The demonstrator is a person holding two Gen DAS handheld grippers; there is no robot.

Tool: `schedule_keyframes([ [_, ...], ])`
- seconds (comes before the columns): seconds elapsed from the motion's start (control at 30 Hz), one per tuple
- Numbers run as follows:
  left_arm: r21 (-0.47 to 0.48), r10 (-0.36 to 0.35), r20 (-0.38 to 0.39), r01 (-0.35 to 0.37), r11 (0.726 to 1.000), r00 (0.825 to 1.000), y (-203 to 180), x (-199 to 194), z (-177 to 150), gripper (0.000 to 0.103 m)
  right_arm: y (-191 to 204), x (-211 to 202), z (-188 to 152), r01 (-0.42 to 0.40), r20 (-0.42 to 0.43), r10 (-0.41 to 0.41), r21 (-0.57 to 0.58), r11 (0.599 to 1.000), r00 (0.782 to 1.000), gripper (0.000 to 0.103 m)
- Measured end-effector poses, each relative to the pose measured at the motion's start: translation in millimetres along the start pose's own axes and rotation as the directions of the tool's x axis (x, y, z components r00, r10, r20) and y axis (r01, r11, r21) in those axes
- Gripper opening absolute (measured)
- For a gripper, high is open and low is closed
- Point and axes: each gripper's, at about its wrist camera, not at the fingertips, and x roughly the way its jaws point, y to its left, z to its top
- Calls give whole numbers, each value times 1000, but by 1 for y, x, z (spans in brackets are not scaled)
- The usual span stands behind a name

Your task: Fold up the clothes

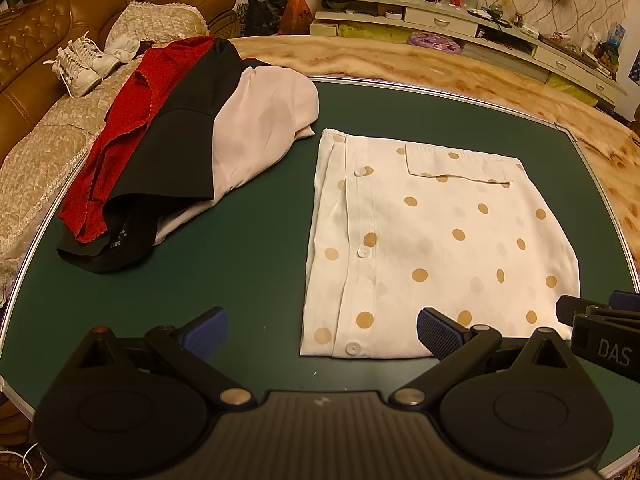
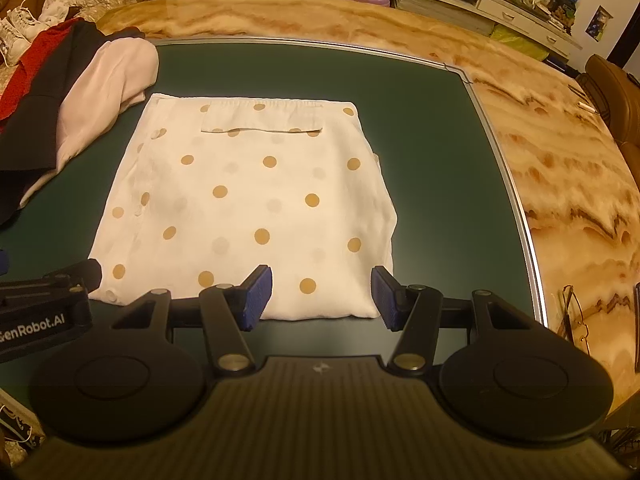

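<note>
A: Where's the polka-dot shirt [image 2: 248, 208]?

B: Folded square on the green tabletop [image 2: 432, 152], just beside the pile of unfolded clothes [image 1: 176, 152].

A: And the grippers?

B: The left gripper [image 1: 322, 334] and right gripper [image 2: 322, 294] both gape wide at its near hem, holding nothing (probably lined up there for another fold). No containers visible.

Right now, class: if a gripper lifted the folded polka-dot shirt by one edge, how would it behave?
The polka-dot shirt is thin cloth, so it would likely droop and unfold. It probably weighs little. Pushed across the green mat, it may bunch rather than slide.
</note>
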Motion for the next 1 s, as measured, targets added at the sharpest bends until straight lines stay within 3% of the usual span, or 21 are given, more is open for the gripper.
schedule_keyframes([
  [1.0,2,-7,-8,7,1000,1000,5,-13,-20,103,5,-11,-20,5,2,-5,-17,1000,1000,62],
])
